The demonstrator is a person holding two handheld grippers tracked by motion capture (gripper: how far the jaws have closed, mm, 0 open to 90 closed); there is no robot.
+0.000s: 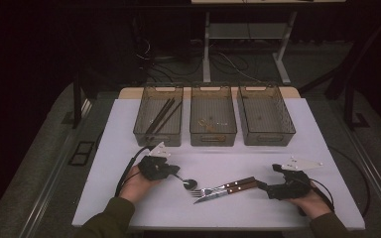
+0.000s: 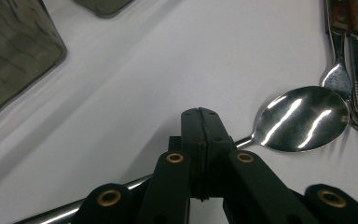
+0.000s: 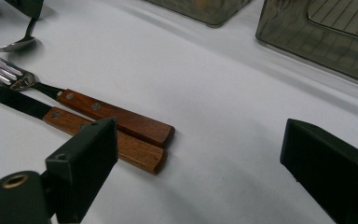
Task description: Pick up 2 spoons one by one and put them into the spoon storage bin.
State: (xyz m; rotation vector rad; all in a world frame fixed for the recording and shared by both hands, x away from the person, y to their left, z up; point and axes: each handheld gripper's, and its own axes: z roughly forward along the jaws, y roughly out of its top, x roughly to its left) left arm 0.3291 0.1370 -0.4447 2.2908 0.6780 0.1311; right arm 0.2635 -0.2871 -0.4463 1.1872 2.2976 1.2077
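Left hand-held gripper (image 2: pixel 199 112) clamped on spoon (image 2: pixel 303 119) handle, right one idle.
Spoon lies flat on the white counter (image 1: pixel 129 198), bowl touching the fork (image 1: pixel 206 190) tines; knife (image 1: pixel 218 195) just beside. Right hand-held gripper (image 3: pixel 200 158) spread wide, near the wooden handles, not touching. Three bins (image 1: pixel 213 121) at the far edge.

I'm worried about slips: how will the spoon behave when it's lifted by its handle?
The spoon looks like polished metal, so probably stiff yet slippery between the pads. The left gripper is shut on the thin handle well back from the bowl, so the bowl end may droop or swivel. Its bowl lies against the fork, which it could nudge.
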